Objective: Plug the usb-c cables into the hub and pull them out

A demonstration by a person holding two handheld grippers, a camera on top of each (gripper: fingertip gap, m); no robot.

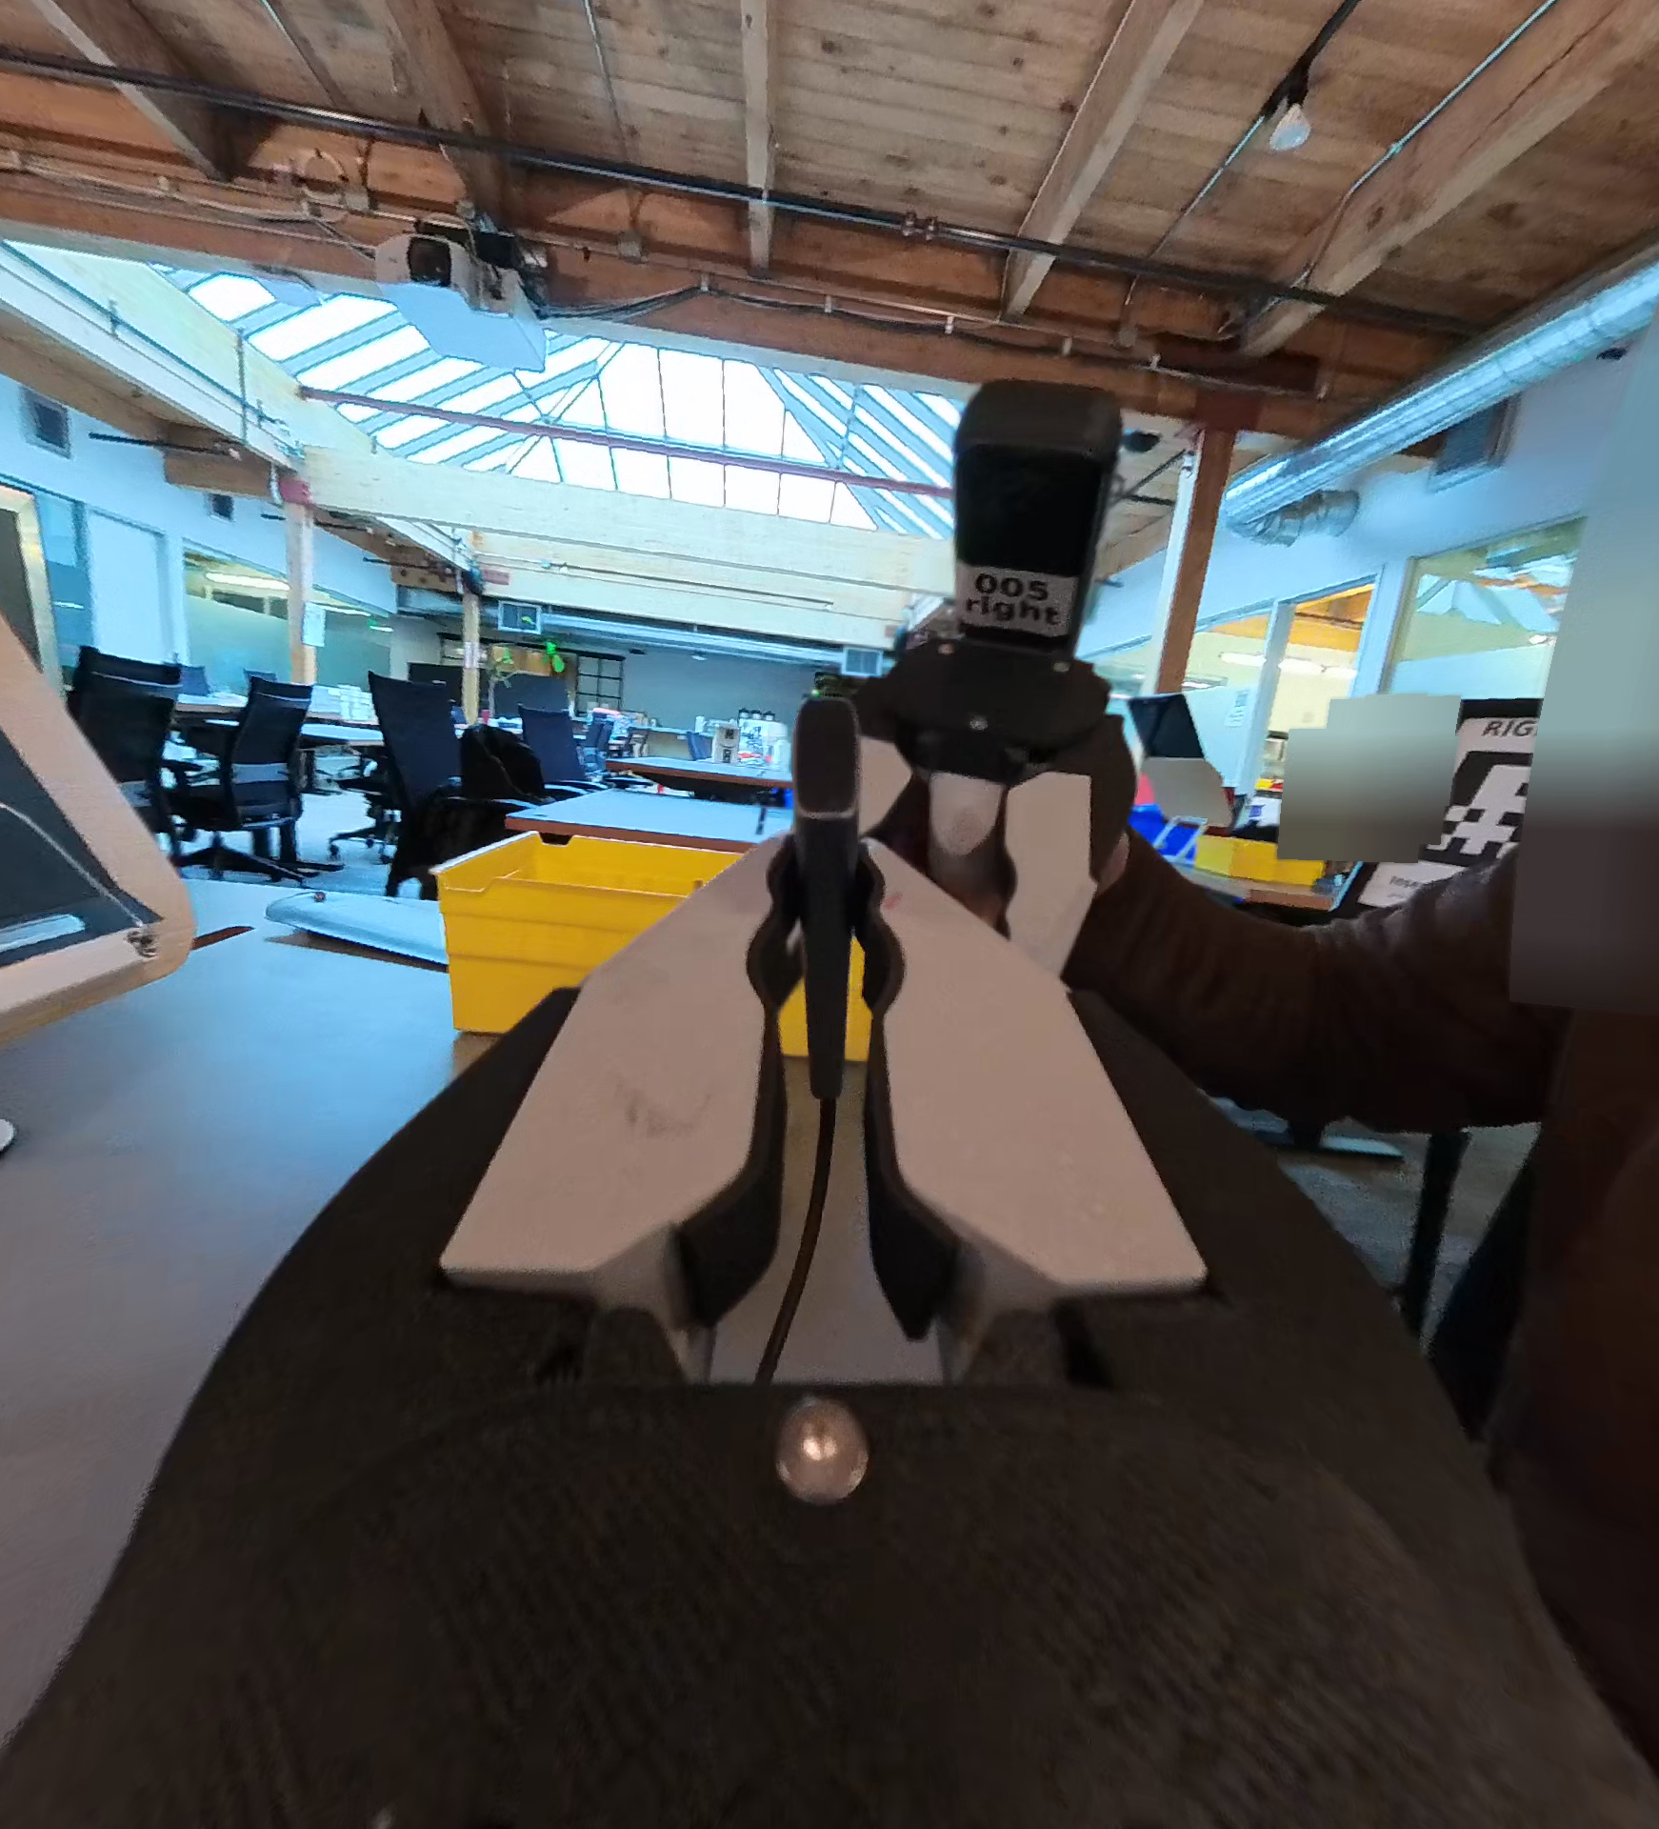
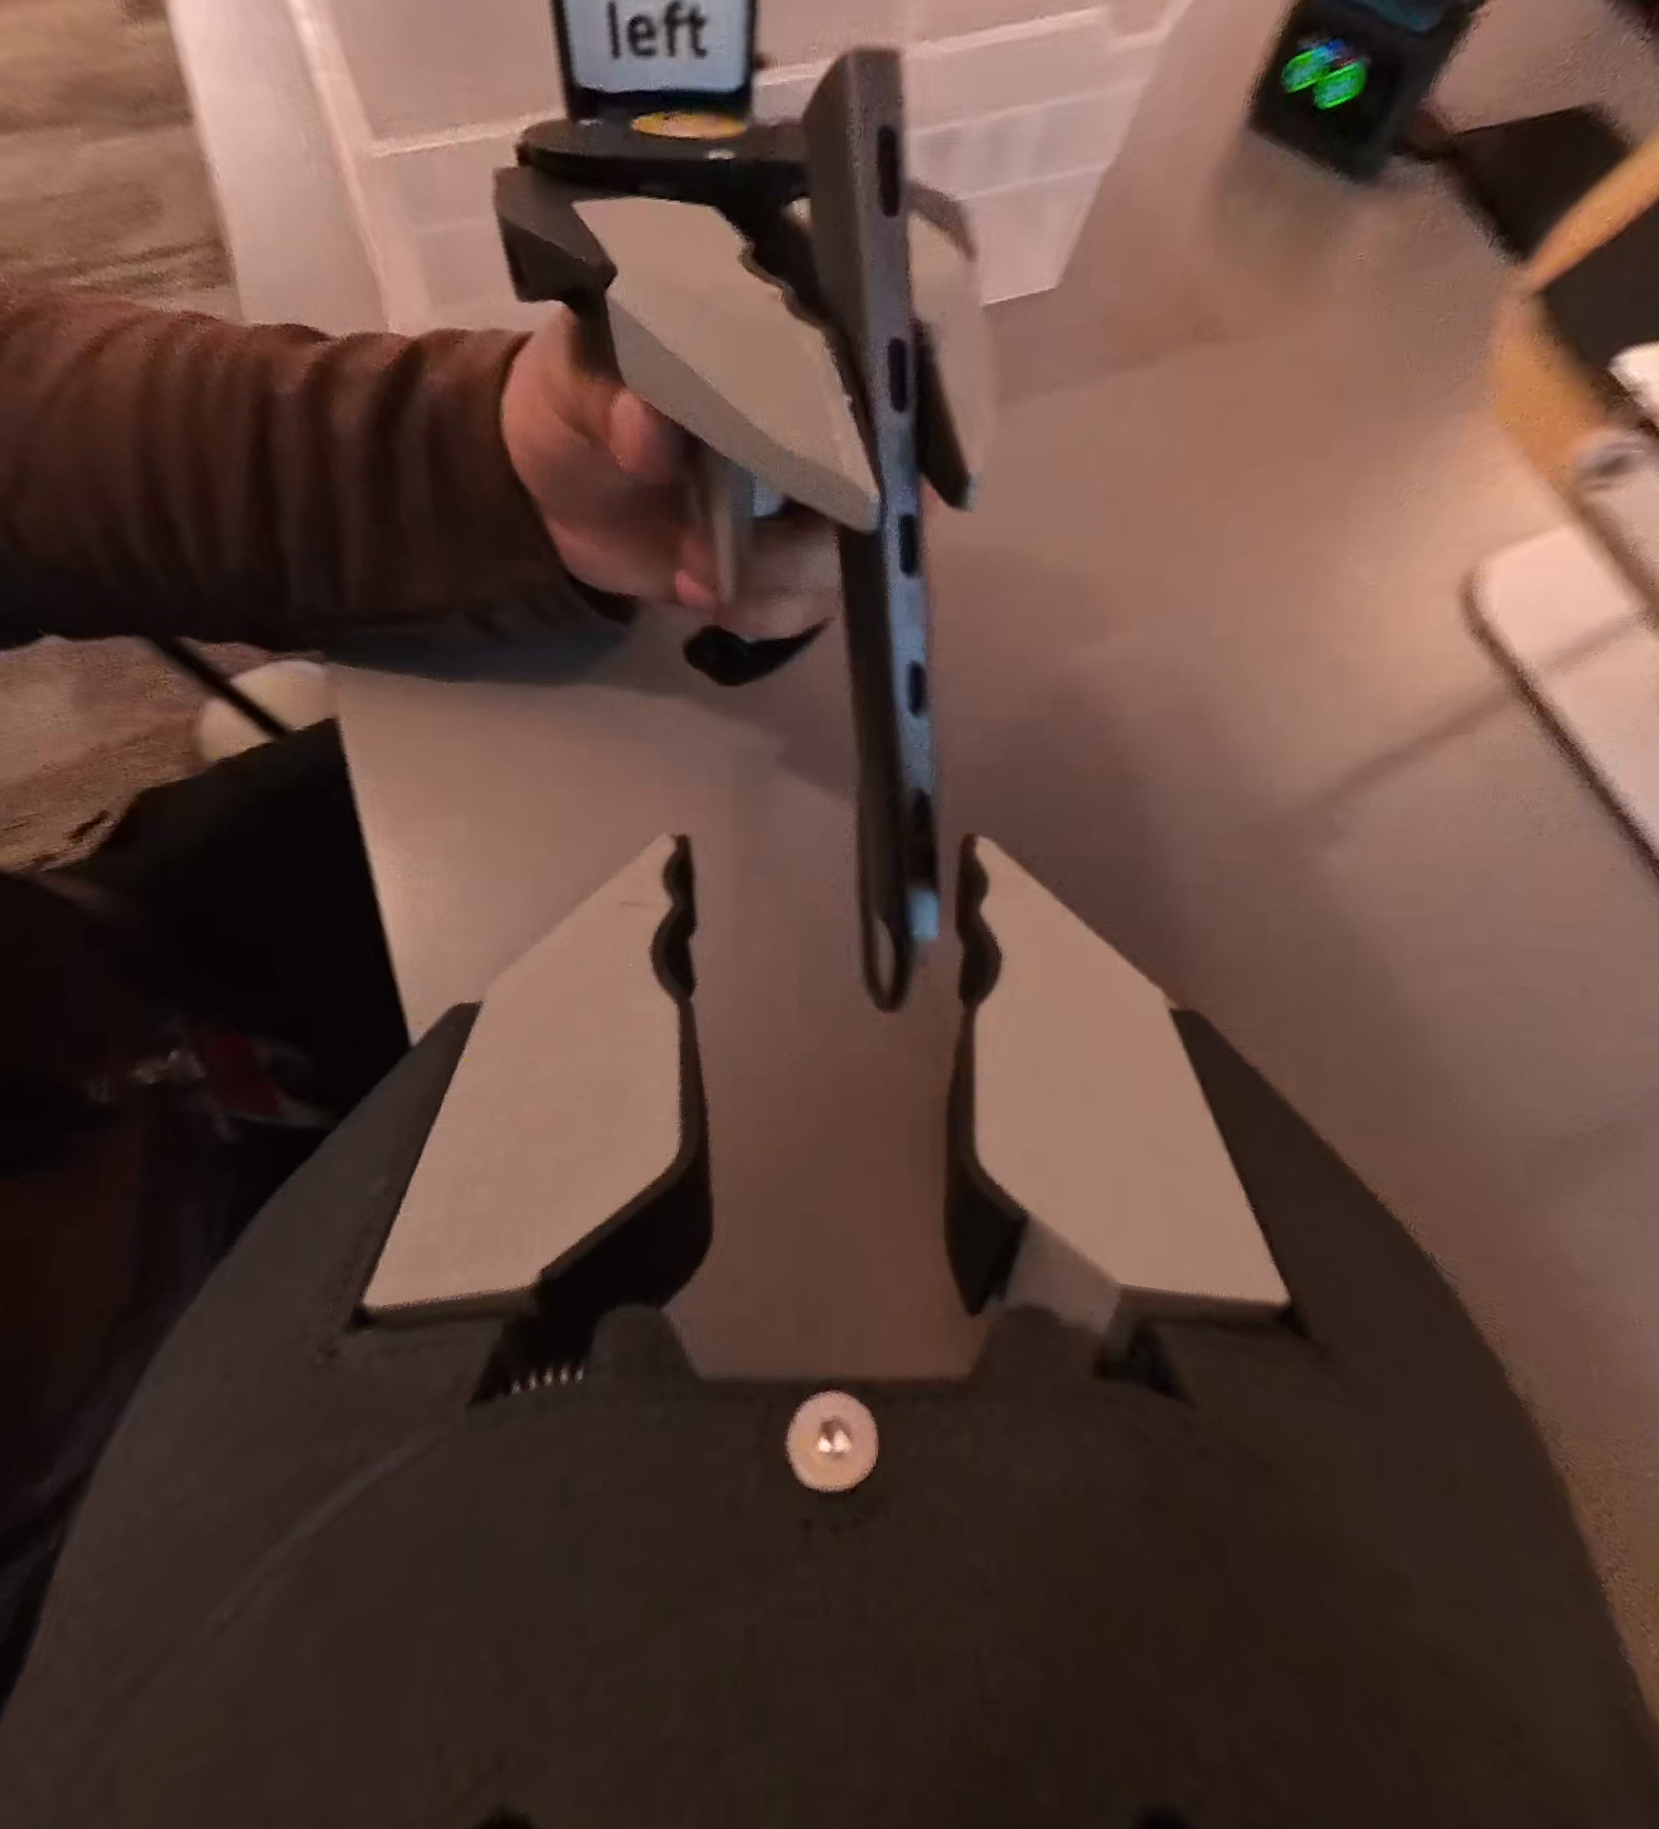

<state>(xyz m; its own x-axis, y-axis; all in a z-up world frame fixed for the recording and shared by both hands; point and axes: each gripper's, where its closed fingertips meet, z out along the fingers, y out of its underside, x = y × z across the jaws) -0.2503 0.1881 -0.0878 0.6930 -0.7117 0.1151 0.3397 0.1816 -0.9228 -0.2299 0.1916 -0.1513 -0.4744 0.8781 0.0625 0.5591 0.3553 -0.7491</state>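
My left gripper [image 1: 826,871] is shut on the hub [image 1: 824,940], a long dark bar seen edge-on, held upright above the grey table. A thin black cable [image 1: 801,1247] hangs from the hub's lower end. In the right wrist view the hub [image 2: 890,633] shows several ports along its edge, and the left gripper [image 2: 905,495] grips its middle. My right gripper [image 2: 826,891] is open and empty. The hub's near end sits between its fingertips, closer to the right one and not touching. The right gripper [image 1: 964,831] also shows beyond the hub in the left wrist view. No loose usb-c cable is visible.
A yellow bin [image 1: 548,920] stands on the table [image 2: 1202,693] behind the hub. A framed screen [image 1: 14,841] and a white stand base [image 2: 1617,673] lie to one side. A white bin [image 2: 1053,148] and a small black device with green lights [image 2: 1330,79] stand farther off. About 7 cm separates my left fingertips from my right.
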